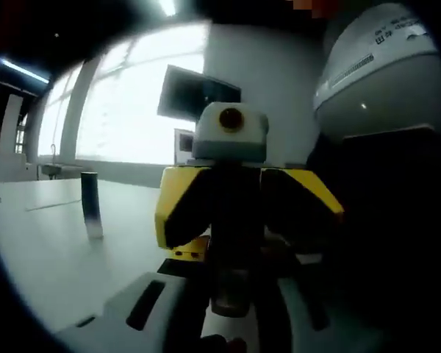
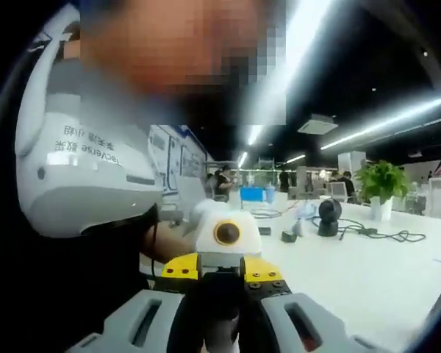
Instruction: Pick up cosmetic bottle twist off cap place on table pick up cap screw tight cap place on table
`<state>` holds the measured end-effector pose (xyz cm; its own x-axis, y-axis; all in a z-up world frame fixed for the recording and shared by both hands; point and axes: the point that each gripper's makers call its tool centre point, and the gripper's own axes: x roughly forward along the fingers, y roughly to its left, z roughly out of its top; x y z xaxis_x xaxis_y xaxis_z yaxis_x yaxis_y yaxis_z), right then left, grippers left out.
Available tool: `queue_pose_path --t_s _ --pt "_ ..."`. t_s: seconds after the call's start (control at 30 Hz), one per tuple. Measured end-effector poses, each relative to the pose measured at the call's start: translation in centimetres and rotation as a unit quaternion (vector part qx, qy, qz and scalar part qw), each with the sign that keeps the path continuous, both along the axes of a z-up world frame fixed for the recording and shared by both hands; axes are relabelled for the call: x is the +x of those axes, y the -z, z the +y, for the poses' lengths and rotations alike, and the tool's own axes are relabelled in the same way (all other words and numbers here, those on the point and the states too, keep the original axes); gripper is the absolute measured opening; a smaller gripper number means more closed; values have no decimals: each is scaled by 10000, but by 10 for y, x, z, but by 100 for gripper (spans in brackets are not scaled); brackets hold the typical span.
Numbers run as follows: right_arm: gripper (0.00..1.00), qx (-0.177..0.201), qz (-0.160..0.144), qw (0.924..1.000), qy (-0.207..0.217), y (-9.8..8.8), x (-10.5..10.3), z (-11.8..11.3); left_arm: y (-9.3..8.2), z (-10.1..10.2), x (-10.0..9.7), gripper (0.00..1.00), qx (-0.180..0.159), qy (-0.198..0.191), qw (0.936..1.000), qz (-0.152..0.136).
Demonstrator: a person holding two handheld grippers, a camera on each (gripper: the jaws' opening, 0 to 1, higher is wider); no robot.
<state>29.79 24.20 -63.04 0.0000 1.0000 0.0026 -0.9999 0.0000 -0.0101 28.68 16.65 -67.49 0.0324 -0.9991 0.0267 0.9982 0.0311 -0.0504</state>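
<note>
White table (image 1: 51, 257) carries a dark cap (image 1: 91, 204), far left. Both grippers (image 1: 231, 294) (image 2: 220, 316) pinch the bottle (image 1: 230, 290); misalignment risks cross-threading or slipping.

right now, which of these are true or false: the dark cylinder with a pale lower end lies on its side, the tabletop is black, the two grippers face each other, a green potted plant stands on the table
1. The dark cylinder with a pale lower end lies on its side: false. It stands upright on the table, apart from both grippers.
2. The tabletop is black: false. It is white.
3. The two grippers face each other: true. The left gripper looks straight at the yellow front of the right gripper, and the right gripper view shows the same in reverse.
4. A green potted plant stands on the table: true, in the right gripper view, beyond a black cable.
</note>
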Motion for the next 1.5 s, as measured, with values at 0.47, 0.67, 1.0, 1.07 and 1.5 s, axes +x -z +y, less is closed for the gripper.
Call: queue_pose_path --t_s 0.47,0.67,1.0,1.07,1.5 --pt "11 49 -399 9971 654 -2 4 0 -3 3 20 9 244 -706 9950 -661" --pt "11 -12 -64 9964 850 10 6 2 6 2 22 9 429 -924 9933 -539" --pt "10 220 -301 9873 1546 13 13 3 11 -3 41 9 804 -1501 9826 -746" --pt "10 272 -242 9858 1637 14 14 2 13 -5 42 9 855 -1528 9819 -721" --pt "12 603 72 9954 741 -15 4 -12 -5 -31 27 11 128 -44 9999 -97"
